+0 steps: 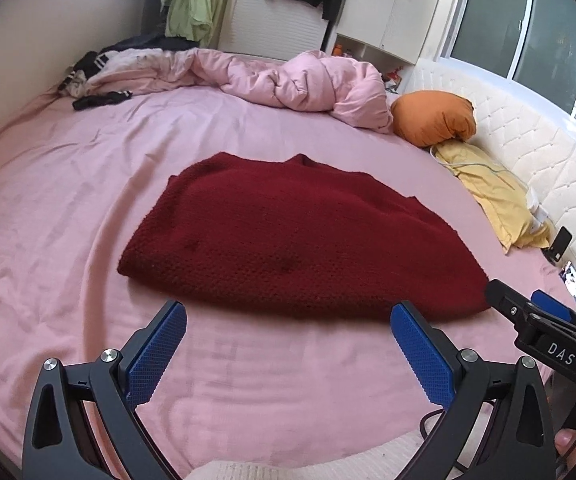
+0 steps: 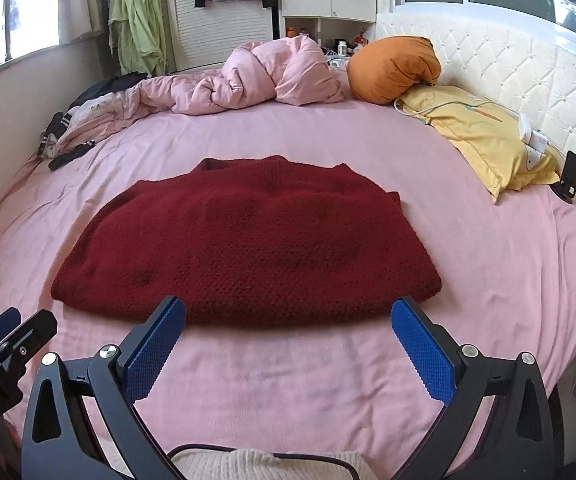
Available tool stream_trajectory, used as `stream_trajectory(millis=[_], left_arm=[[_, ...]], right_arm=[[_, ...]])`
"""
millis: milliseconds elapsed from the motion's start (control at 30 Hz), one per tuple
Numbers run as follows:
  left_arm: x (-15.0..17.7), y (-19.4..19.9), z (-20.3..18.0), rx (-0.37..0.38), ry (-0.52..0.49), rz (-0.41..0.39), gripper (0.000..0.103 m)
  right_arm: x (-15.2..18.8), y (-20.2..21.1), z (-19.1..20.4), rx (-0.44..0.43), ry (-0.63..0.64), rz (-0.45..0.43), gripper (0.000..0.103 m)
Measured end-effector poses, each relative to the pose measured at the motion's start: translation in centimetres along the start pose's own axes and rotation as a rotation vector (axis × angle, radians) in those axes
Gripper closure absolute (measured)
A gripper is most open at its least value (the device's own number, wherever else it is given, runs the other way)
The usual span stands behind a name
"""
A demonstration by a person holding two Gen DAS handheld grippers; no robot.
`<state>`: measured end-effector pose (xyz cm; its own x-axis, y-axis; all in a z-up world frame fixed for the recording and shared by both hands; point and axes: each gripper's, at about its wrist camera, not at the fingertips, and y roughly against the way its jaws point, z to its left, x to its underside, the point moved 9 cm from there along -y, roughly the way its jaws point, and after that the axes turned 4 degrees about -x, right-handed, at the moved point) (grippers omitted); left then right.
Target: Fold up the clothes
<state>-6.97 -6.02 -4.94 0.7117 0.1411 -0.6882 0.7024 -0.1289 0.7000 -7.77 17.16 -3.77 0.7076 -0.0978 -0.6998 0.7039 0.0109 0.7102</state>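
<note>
Both tongs, left (image 1: 288,312) and right (image 2: 288,308), spread wide, hovering before folded red sweater (image 1: 288,232).

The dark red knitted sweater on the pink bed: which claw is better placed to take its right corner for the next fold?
Right, probably. The right claw hangs open near the dark red knitted sweater, whose right corner lies just ahead; the left claw faces the left part.

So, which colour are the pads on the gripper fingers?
Blue, with a fine textured grid, on the pads; the right wrist view shows it best.
</note>
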Motion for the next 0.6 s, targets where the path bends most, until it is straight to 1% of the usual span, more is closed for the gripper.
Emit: stream_trajectory(millis=[100,200,267,300,400,467,533,567,600], left_arm=[[0.2,-0.2,-0.1,0.038,0.015,0.024,0.001],[0.3,-1.8,-0.6,0.13,0.015,0.115,0.001],[-0.3,-3.7,-0.8,0.166,0.012,0.175,0.001],[-1.0,-4.6,-0.5,0.153,-0.001,0.183,0.001],[-4.3,-7.5,-0.1,0.085,-0.068,0.149,0.001],[-6.0,-9.8,-0.3,0.06,-0.098,0.153,0.001],[-6.8,-12.3,-0.8,0.062,-0.111,0.181,0.001],[-6.8,-13.6,-1.0,0.051,-0.122,0.194,0.001],[-6.3,-15.5,-1.1,0.025,-0.146,0.221,0.001]], right_arm=[[0.0,0.2,0.1,0.017,0.011,-0.011,0.0],[0.0,0.5,0.1,0.034,0.018,-0.025,0.0],[-0.1,0.6,0.0,0.039,0.016,-0.034,0.0],[-0.1,0.6,-0.1,0.042,0.014,-0.037,0.0],[0.0,0.5,-0.4,0.045,-0.001,-0.035,0.0],[0.1,0.3,-0.4,0.045,-0.001,-0.026,0.0],[0.2,0.1,-0.4,0.046,-0.001,-0.018,0.0],[0.2,0.0,-0.4,0.046,-0.002,-0.014,0.0],[0.3,-0.2,-0.4,0.045,-0.003,-0.009,0.0]])
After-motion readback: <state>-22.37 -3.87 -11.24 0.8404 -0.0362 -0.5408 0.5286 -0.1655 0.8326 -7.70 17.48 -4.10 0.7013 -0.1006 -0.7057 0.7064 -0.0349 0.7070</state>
